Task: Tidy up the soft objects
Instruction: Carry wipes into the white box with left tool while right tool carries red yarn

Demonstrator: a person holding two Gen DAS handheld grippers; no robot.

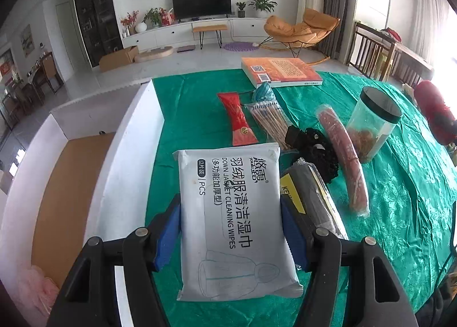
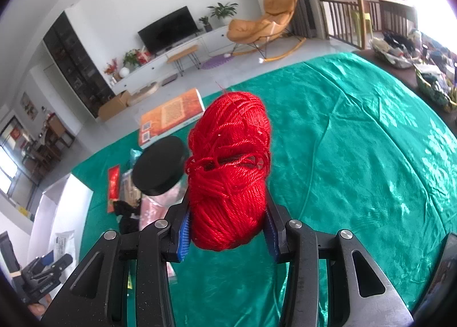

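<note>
My left gripper (image 1: 230,227) is shut on a white pack of cleaning wipes (image 1: 231,212), held above the green tablecloth (image 1: 194,115) next to the white box (image 1: 125,155) at the left. My right gripper (image 2: 227,229) is shut on a red ball of yarn (image 2: 228,167), held above the green cloth (image 2: 357,155). That yarn also shows at the right edge of the left wrist view (image 1: 431,107). The left gripper and wipes show small at the lower left of the right wrist view (image 2: 45,269).
On the cloth lie an orange book (image 1: 281,71), a red pouch (image 1: 237,118), a bag of sticks (image 1: 270,121), a black fuzzy item (image 1: 317,152), a sausage (image 1: 345,158), a lidded clear jar (image 1: 374,124) and a grey-yellow pack (image 1: 311,198). Pink fabric (image 1: 37,292) lies in the box.
</note>
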